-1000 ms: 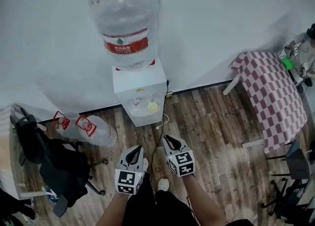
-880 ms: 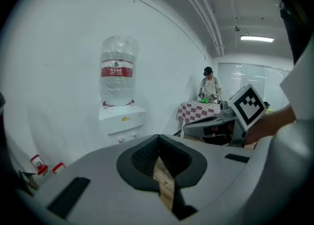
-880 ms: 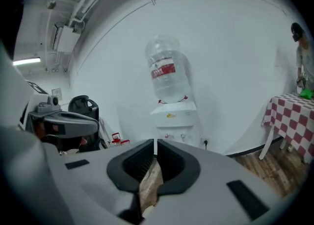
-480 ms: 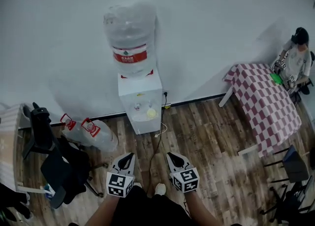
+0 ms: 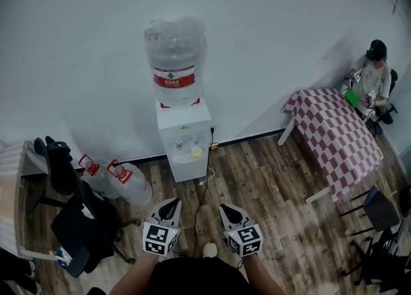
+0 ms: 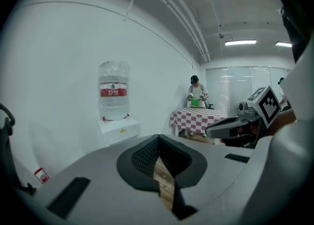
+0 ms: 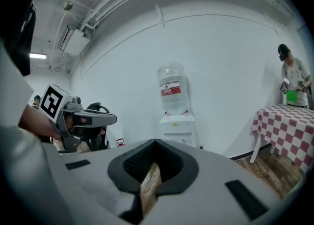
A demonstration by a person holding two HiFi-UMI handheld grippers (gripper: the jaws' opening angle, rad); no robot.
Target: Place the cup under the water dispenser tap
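Observation:
A white water dispenser (image 5: 185, 139) with a big clear bottle (image 5: 174, 59) on top stands against the far wall. A small pale yellow cup (image 5: 196, 152) sits in its tap recess. My left gripper (image 5: 169, 208) and right gripper (image 5: 230, 211) hover side by side over the wood floor, well short of the dispenser, both shut and empty. The left gripper view shows its shut gripper (image 6: 158, 138) with the dispenser (image 6: 119, 130) far off. In the right gripper view the shut gripper (image 7: 156, 143) points toward the dispenser (image 7: 176, 128).
Two spare water bottles (image 5: 119, 181) lie on the floor left of the dispenser, beside a black office chair (image 5: 77, 213). A checked table (image 5: 334, 130) stands at the right with a person (image 5: 371, 75) seated behind it. A cable (image 5: 207, 175) trails from the dispenser.
The view has backed away: the dispenser looks smaller and farther. Both grippers have drawn back from it and sit lower in the head view. The cup stays in the recess.

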